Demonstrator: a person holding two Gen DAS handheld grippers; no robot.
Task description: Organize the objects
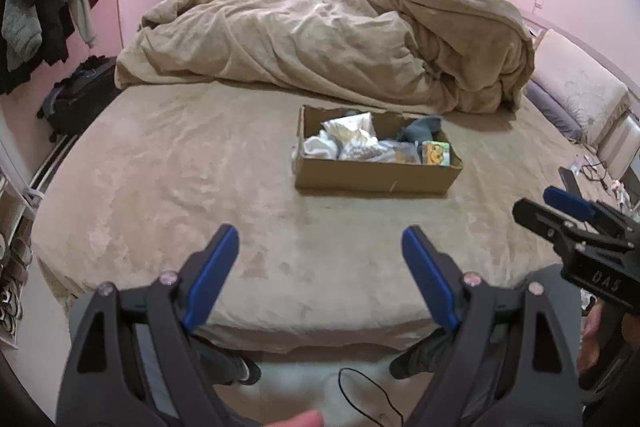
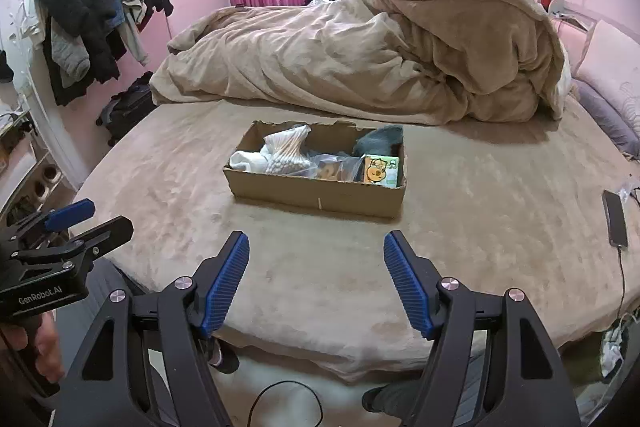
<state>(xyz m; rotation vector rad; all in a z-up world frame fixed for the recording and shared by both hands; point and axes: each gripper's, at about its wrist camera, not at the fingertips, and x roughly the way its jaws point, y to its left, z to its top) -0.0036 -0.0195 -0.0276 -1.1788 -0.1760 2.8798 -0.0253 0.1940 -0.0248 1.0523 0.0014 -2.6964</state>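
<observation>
An open cardboard box [image 1: 372, 177] [image 2: 316, 193] sits in the middle of the bed. It holds a bag of cotton swabs [image 2: 286, 151], white cloth [image 2: 248, 159], a clear plastic bag [image 2: 334, 167], a dark grey item [image 2: 380, 141] and a small cartoon-printed pack [image 2: 381, 171]. My left gripper [image 1: 320, 239] is open and empty, above the bed's near edge, well short of the box. My right gripper [image 2: 316, 245] is open and empty too, in front of the box. Each gripper shows at the edge of the other's view.
A rumpled tan duvet [image 1: 328, 39] is piled along the bed's far side. Pillows [image 1: 576, 95] lie at the right. A phone [image 2: 615, 219] with a cable lies on the bed's right edge. Clothes hang on a rack [image 2: 96, 27] at left, above a dark bag [image 2: 128, 105].
</observation>
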